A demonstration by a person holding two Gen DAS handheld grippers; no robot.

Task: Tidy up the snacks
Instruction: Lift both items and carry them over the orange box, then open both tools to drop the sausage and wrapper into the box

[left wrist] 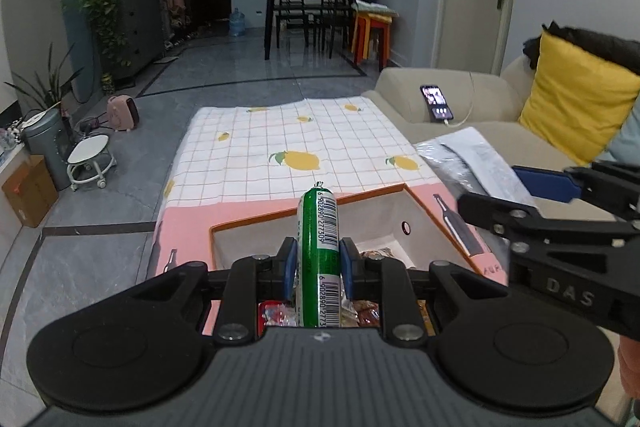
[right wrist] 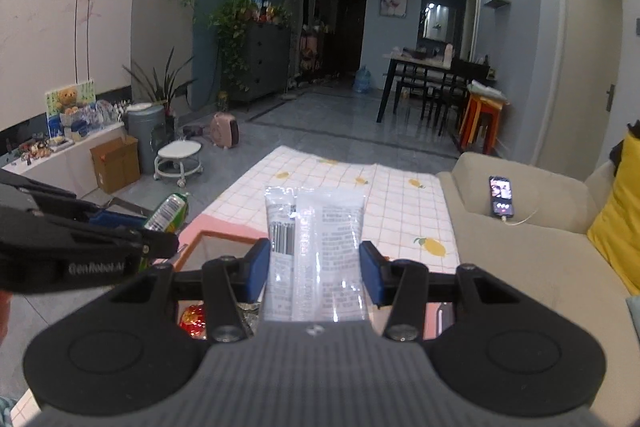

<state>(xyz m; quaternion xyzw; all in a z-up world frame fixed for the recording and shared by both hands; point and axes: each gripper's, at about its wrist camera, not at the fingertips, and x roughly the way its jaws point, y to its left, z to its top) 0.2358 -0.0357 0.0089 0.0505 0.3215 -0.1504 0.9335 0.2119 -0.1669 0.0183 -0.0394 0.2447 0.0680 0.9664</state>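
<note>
The left claw (left wrist: 318,263) is clamped narrowly on a green sausage stick (left wrist: 319,259), held upright above the orange-rimmed box (left wrist: 376,223). The right claw (right wrist: 316,273), about half open, grips a clear white snack packet (right wrist: 316,251) over the lemon-print counter (right wrist: 400,199).

You see a green sausage stick (left wrist: 319,247) with white barcodes, a clear silvery packet (right wrist: 316,247), and a white grid-and-lemon tablecloth (left wrist: 288,143).
</note>
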